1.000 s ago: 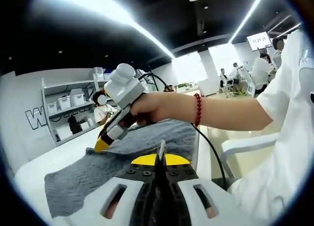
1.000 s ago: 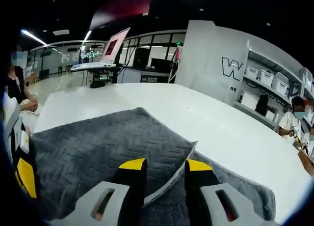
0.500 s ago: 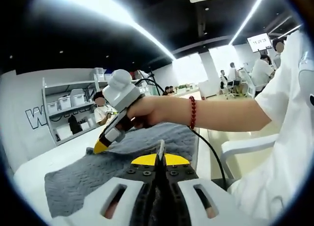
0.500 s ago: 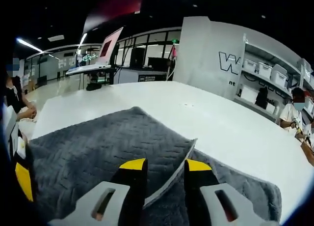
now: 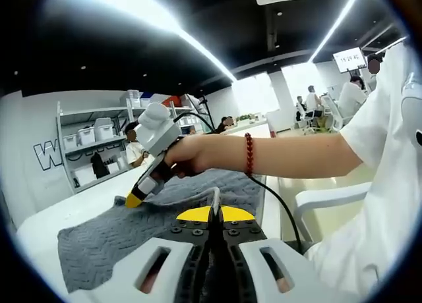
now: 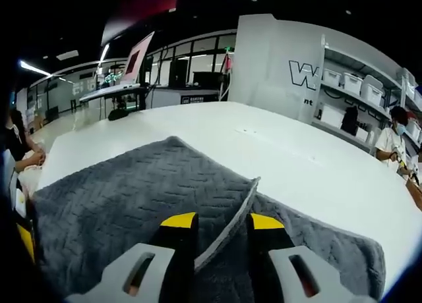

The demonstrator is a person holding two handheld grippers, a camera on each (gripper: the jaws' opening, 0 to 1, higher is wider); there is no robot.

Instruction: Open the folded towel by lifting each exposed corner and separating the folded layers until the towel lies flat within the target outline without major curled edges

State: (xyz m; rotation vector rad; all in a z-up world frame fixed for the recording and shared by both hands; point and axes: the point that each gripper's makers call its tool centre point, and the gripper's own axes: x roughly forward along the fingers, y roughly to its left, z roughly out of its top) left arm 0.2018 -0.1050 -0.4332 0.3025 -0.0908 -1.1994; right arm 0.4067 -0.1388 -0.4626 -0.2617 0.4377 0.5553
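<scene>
Lower now, right tongs (image 6: 220, 228) grip the towel (image 6: 138, 197) edge; left tongs (image 5: 215, 213) pinch its hem; bare bench (image 6: 277, 151) beyond.

The towel (image 6: 132, 197) is seen as thick grey cloth, matt, with a raised herringbone weave that gives a rough, ribbed surface; its edge is bound in a paler smooth strip. The desk (image 6: 277, 158) at the upper right of the right gripper view is shown as a smooth white top with a faint sheen. The left gripper (image 5: 212, 214) and the right gripper (image 6: 221, 227) are made of smooth pale grey plastic, with jaws tipped in matt yellow and black.
</scene>
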